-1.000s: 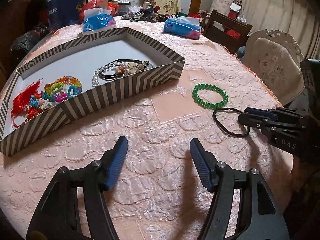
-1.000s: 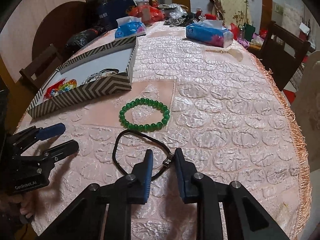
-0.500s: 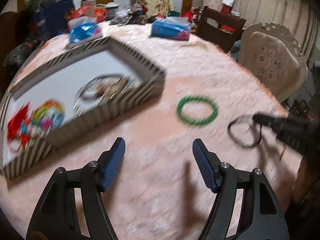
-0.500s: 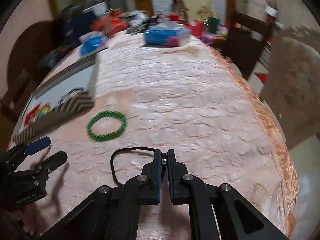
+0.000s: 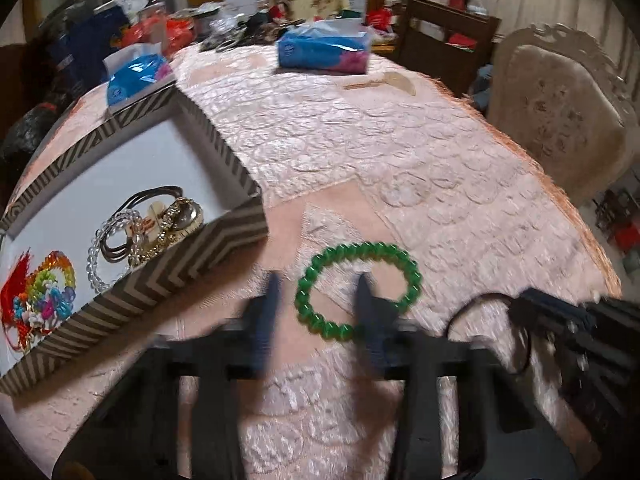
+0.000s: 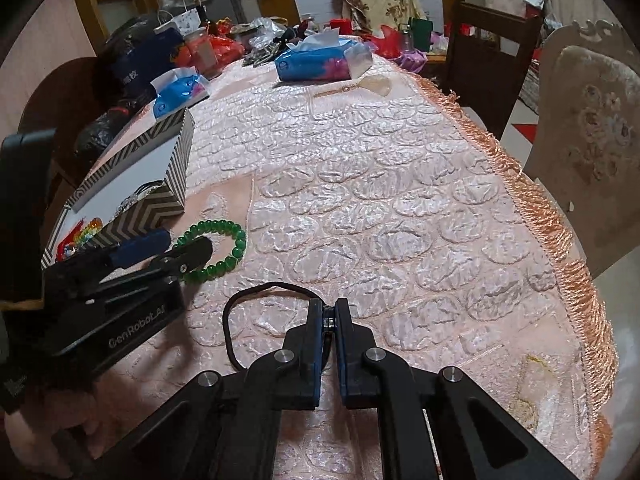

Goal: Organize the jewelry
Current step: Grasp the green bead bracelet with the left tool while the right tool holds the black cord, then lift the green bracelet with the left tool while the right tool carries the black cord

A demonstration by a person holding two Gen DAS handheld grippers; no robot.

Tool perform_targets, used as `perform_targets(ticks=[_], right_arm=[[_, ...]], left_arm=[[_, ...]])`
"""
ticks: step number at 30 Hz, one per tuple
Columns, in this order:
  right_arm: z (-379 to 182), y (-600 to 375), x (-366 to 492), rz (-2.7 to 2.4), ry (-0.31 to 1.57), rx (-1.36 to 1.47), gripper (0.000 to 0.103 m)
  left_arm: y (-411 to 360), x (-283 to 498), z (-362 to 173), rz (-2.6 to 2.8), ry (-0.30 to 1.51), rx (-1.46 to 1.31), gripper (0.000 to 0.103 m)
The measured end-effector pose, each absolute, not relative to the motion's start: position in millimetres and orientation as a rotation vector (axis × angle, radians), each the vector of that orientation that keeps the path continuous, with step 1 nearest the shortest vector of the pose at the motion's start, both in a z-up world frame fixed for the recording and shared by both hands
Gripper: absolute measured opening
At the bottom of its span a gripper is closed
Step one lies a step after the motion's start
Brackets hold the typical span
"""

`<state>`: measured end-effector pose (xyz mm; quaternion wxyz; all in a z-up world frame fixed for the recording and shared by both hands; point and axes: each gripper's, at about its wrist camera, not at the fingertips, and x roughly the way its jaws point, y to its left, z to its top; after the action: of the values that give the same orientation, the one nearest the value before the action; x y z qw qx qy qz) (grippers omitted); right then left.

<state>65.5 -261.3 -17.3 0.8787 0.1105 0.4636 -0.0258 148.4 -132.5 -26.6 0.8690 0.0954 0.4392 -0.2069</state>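
A green bead bracelet (image 5: 358,289) lies on the pink tablecloth beside the striped box (image 5: 224,248); it also shows in the right wrist view (image 6: 218,248). My left gripper (image 5: 318,300) is open, its fingers straddling the bracelet's near left part; in the right wrist view the left gripper (image 6: 176,246) sits over the bracelet. My right gripper (image 6: 329,316) is shut on the metal clasp of a black cord bracelet (image 6: 248,320), whose loop hangs left of the fingers. The striped box holds a colourful bead bracelet (image 5: 48,292), a clear bead bracelet and black cords.
Two blue tissue packs (image 6: 316,62) (image 6: 180,94) and clutter stand at the table's far end. A small brush-like item (image 6: 360,86) lies near the far pack. An upholstered chair (image 6: 592,128) stands at the right, beyond the fringed table edge (image 6: 552,224).
My left gripper has moved forward and right, from short of the box to over the green bracelet. My right gripper closed on the black cord's clasp and lifted it.
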Motion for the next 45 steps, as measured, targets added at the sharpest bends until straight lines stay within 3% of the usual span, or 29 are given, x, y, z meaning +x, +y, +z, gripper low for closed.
perform_targets(ticks=[21, 45], right_arm=[[37.7, -242.8, 12.1, 0.081, 0.667, 0.286, 0.005], [34.7, -221.0, 10.8, 0.117, 0.671, 0.198, 0.005]], left_arm=[[-19.3, 69.3, 23.9, -0.479, 0.828, -0.012, 0.006], [12.4, 57.9, 52.8, -0.416, 0.773, -0.078, 0.006]])
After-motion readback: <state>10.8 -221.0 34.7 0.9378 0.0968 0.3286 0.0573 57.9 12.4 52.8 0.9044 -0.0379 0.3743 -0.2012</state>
